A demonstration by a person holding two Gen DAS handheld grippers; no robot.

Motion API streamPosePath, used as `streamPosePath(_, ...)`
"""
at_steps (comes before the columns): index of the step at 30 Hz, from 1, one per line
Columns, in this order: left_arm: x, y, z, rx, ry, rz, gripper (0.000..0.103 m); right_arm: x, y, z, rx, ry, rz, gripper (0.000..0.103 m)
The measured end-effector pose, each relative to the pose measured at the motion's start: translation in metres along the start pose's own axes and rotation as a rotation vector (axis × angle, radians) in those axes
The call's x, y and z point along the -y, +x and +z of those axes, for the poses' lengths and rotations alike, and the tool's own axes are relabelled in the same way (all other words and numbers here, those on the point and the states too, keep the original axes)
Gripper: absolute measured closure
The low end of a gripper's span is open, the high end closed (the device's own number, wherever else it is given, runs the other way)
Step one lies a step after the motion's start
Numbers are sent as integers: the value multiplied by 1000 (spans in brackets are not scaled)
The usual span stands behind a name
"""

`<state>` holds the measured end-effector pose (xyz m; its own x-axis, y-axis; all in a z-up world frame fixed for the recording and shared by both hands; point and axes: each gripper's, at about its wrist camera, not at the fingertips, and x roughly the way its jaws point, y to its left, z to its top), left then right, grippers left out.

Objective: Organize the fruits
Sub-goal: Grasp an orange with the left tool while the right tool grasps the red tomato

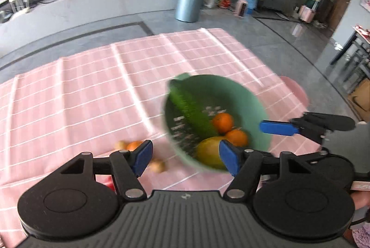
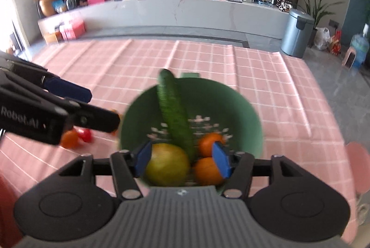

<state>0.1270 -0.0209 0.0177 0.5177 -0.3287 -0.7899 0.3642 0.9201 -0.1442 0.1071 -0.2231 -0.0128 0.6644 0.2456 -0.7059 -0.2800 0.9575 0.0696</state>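
A green bowl [image 1: 233,95] [image 2: 233,109] stands on the pink checked tablecloth [image 1: 92,86]. It holds a cucumber [image 2: 173,114] leaning on the rim, two oranges [image 2: 205,170] and a yellow-green fruit [image 2: 167,164]. My left gripper [image 1: 186,157] is open and empty, left of the bowl's near side. Loose fruit lies by its left finger: an orange [image 1: 134,145] and two pale round fruits [image 1: 158,166]. My right gripper [image 2: 182,161] is open and empty, above the bowl's near side. It also shows in the left wrist view [image 1: 277,127].
A red fruit [image 2: 84,134] and an orange [image 2: 69,139] lie on the cloth under the left gripper's arm [image 2: 46,109]. A pink stool [image 1: 296,88] stands past the table's right edge. A grey bin [image 1: 189,0] stands on the floor beyond.
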Motion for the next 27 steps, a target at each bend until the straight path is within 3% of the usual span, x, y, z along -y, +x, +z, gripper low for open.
streamPosePath(3,-20,-13,-10,1,-25,55,33,-18,-7,-7,39,37,20,42)
streamPosePath(11,-73,-17,-45,-15,-137,105,36,-73,-3,-26,101,61,70,45)
streamPosePath(20,-88,10,-73,-37,-135,139,36,-113,37,-33,61,-82,58,58)
streamPosePath(27,-101,32,-86,-42,-164,133,35,-115,72,-38,24,-149,75,67)
